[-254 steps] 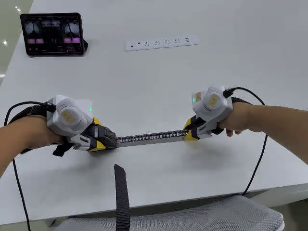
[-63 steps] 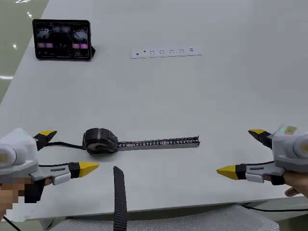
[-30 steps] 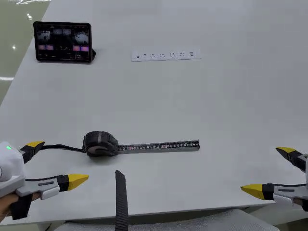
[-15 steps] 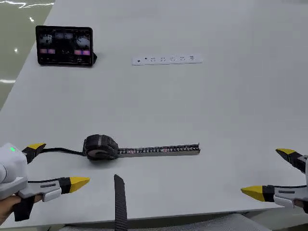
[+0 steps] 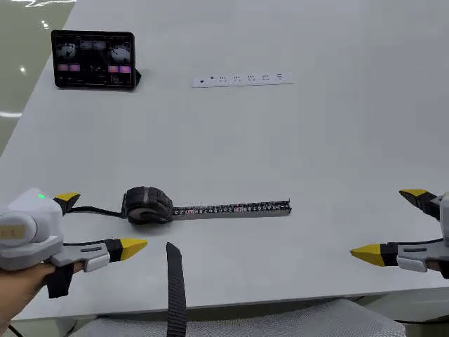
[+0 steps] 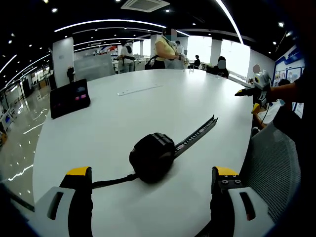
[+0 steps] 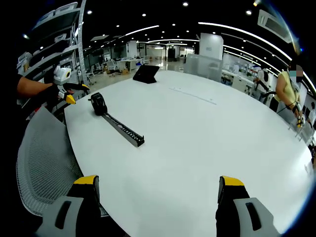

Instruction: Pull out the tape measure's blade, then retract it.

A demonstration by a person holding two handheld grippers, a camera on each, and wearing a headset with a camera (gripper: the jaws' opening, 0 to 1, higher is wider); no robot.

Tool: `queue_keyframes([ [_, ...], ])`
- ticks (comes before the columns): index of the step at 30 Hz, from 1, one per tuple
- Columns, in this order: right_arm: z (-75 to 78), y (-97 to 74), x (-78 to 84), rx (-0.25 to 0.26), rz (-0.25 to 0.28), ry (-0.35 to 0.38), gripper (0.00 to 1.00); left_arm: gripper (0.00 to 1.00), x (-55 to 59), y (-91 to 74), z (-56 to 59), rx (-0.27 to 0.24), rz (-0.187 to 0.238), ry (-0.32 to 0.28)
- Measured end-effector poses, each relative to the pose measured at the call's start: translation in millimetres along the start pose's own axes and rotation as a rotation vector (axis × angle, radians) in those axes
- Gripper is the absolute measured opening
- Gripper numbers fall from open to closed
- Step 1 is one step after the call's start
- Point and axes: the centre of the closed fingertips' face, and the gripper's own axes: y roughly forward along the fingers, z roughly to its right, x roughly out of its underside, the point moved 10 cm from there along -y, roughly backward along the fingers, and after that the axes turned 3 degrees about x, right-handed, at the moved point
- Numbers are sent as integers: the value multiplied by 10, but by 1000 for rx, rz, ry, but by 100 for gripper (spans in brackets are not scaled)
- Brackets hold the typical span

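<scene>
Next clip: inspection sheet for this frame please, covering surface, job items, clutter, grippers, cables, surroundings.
Surface: smooth white tabletop.
Job's things: black tape measure case lying on the table, its blade drawn out, ungripped.
Clutter: propped-up dark tablet; white power strip; black strap at near edge.
Grippers: left gripper and right gripper both open, apart from the tape.
Cables: thin black cord trailing from the case.
Surroundings: grey mesh chair; open office with people.
</scene>
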Motion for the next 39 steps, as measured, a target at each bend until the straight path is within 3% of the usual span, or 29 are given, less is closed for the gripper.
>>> queue_keyframes([
  [9, 25, 71, -104, -50, -27, -56, 99, 99, -59, 87, 110, 1, 21, -24],
  [16, 50, 139, -291, -58, -27, -136, 99, 99, -155, 169, 145, -4, 55, -51],
  [22, 74, 240, -445, -97, -49, -195, 99, 99, -211, 236, 187, 0, 62, -60],
  [31, 67, 404, -609, -177, -101, -294, 99, 99, -232, 345, 202, -72, 67, -58],
  [34, 40, 475, -636, -213, -137, -328, 99, 99, -227, 383, 187, -112, 90, -100],
  [39, -5, 574, -724, -251, -150, -377, 99, 99, -197, 422, 199, -165, 103, -112],
])
